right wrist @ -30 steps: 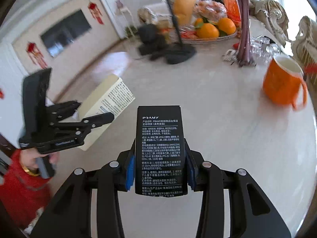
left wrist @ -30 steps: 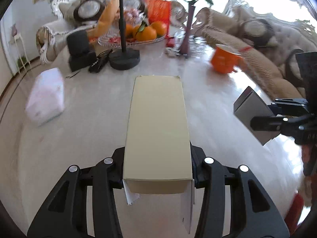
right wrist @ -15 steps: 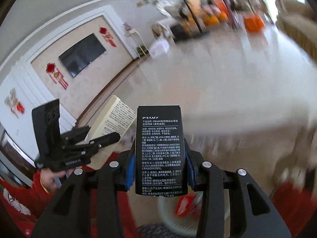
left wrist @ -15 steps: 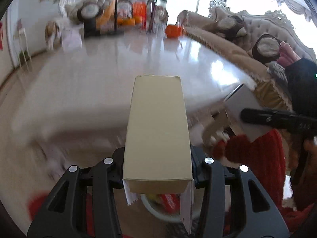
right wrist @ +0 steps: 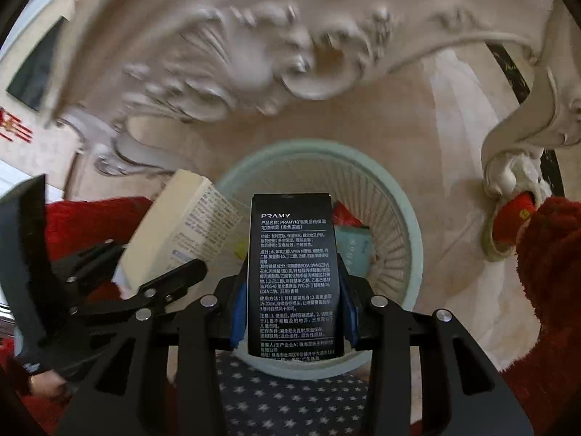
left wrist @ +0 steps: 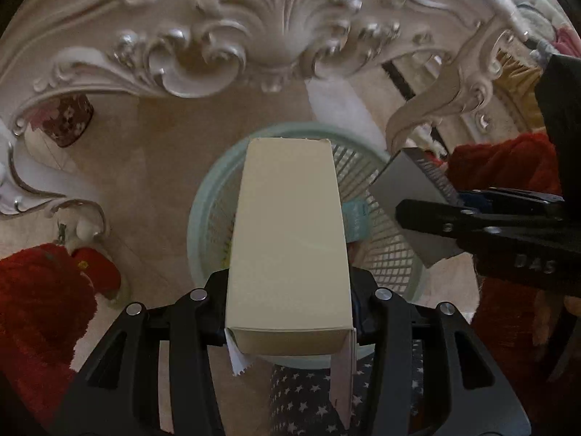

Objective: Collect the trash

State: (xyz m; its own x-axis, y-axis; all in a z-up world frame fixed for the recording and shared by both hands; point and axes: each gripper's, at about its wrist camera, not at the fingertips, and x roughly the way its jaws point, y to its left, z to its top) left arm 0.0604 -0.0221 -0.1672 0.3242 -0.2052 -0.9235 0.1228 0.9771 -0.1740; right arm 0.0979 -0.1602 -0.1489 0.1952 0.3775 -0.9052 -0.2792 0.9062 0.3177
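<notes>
My left gripper [left wrist: 288, 309] is shut on a tall cream carton [left wrist: 287, 239] and holds it over a pale green mesh waste basket [left wrist: 392, 239] on the floor. My right gripper [right wrist: 294, 312] is shut on a black PRAMY box [right wrist: 294, 276] with white print, held over the same basket [right wrist: 395, 225]. The cream carton [right wrist: 181, 229] in the left gripper shows at left in the right wrist view. The black box [left wrist: 410, 196] in the right gripper shows at right in the left wrist view. Some wrappers [right wrist: 354, 250] lie in the basket.
An ornate white carved table apron [left wrist: 261, 36] and its curled legs [right wrist: 523, 145] arch over the basket. The floor [left wrist: 152, 167] is beige tile. Red sleeves [left wrist: 40, 309] and red slippers [right wrist: 515, 218] flank the basket. Star-print dark fabric [right wrist: 290, 396] lies below it.
Both grippers have swung down from the tabletop to the floor, still holding their boxes. They now hang over the waste basket under the table.
</notes>
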